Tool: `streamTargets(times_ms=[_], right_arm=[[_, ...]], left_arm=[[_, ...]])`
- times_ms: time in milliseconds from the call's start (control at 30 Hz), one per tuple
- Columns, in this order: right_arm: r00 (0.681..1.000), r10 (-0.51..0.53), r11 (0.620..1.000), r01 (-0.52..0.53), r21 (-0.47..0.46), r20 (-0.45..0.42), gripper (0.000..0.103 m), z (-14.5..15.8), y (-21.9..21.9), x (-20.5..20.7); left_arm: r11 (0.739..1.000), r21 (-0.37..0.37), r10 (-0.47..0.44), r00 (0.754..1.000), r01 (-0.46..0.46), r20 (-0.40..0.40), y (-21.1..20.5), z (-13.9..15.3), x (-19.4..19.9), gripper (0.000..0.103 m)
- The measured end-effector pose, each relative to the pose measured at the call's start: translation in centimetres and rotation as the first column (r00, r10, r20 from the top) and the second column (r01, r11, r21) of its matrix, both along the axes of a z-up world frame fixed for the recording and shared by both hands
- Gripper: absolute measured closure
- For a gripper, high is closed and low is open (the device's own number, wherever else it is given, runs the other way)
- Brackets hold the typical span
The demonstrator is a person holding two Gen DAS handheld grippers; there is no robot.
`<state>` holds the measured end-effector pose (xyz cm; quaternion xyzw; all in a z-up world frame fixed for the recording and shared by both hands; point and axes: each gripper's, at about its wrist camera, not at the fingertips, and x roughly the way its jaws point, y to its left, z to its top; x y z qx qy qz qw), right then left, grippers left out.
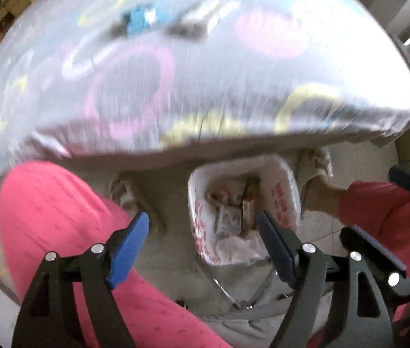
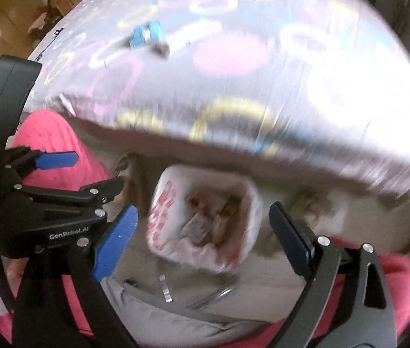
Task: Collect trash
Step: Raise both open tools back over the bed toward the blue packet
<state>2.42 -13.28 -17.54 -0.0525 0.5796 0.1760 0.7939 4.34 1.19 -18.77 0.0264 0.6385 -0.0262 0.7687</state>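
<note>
A small bin lined with a white bag with red print (image 1: 283, 200) (image 2: 161, 211) stands on the floor under the table edge. Wrappers and packets (image 1: 229, 217) (image 2: 205, 220) lie inside it. My left gripper (image 1: 202, 217) hangs above the bin, pointing down, open with nothing between its blue pads. My right gripper (image 2: 203, 209) is also above the bin, open and empty. In the right wrist view the left gripper (image 2: 94, 171) shows at the left, jaws apart. A blurred blue item (image 1: 139, 20) (image 2: 144, 36) lies on the table.
The table (image 1: 205, 92) (image 2: 234, 87) wears a shiny cloth printed with coloured rings and overhangs the bin. A person's pink trouser legs (image 1: 59, 217) (image 2: 48, 133) flank the bin on both sides. Grey fabric (image 1: 234, 322) fills the near foreground. Both views are motion-blurred.
</note>
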Motion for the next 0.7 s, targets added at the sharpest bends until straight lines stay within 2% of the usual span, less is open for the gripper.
streamTargets(times_ms=[67,133,200,233,300,400,467,533,700], right_arm=[[0.996,0.039,0.998,-0.035,-0.047,0.083,0.012,2.0,0.3,0.3],[0.980,0.103,0.992,-0.088,-0.093,0.172,0.009,4.1,0.6,0.7],[0.963,0.157,0.982,-0.130,-0.133,0.217,0.007,5.4,0.7,1.5],[0.960,0.191,0.977,-0.166,-0.132,0.203,0.007,5.8,0.6,2.1],[0.964,0.246,0.968,-0.240,-0.067,0.105,0.007,6.7,0.8,3.9],[0.959,0.273,0.962,-0.273,-0.011,0.076,0.007,8.3,0.7,6.2],[0.936,0.332,0.943,-0.330,-0.034,0.118,0.007,10.0,1.3,7.5],[0.892,0.423,0.906,-0.415,-0.081,0.163,0.007,11.7,2.0,8.6],[0.769,0.617,0.787,-0.596,-0.160,0.170,0.007,13.5,4.1,10.9]], left_arm=[[1.000,0.005,-0.028,0.999,0.028,0.031,-0.2,1.5,0.2,0.022],[0.997,-0.012,-0.073,0.997,0.072,-0.005,-0.1,2.6,0.8,0.018],[0.998,-0.015,-0.065,0.997,0.065,-0.033,0.6,3.4,1.5,0.018],[0.998,-0.014,-0.060,0.997,0.059,-0.042,0.8,3.9,1.8,0.018],[0.997,-0.044,-0.060,0.997,0.058,-0.041,2.0,5.2,3.1,0.018],[0.998,-0.041,-0.055,0.998,0.055,0.003,3.6,6.9,4.5,0.014],[0.995,-0.078,-0.055,0.998,0.055,0.000,5.2,8.3,6.2,0.013],[0.994,-0.109,-0.023,0.999,0.019,-0.036,7.1,9.2,8.1,0.013],[0.993,-0.089,0.070,0.996,-0.074,-0.048,10.2,10.9,11.2,0.013]])
